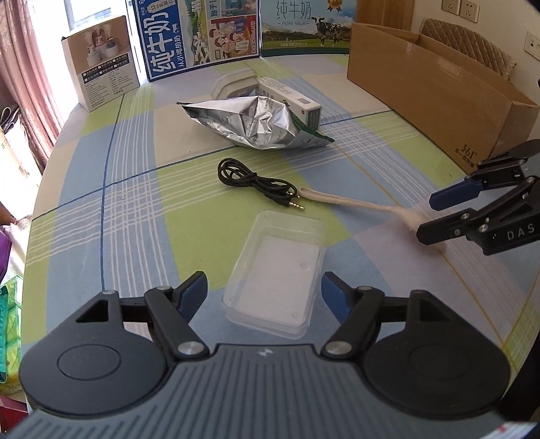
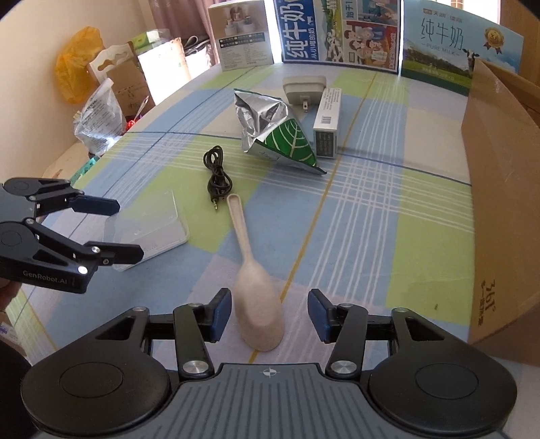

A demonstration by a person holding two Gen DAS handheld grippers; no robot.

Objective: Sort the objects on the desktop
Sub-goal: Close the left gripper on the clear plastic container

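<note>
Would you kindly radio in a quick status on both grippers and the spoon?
Left gripper open over clear tray. Right gripper open, straddling spoon bowl, not gripping. Black cable beside handle tip.

Table layout, left wrist view

The tray (image 1: 275, 273) is set at lower centre, the cable (image 1: 251, 182) above it, the spoon (image 1: 354, 202) to its right, the bag (image 1: 256, 121) at upper centre.

Daylight is pouring past a pink curtain (image 1: 23, 67) onto the checked tablecloth (image 1: 135, 209); wall sockets (image 1: 460, 9) are showing far ahead.
</note>
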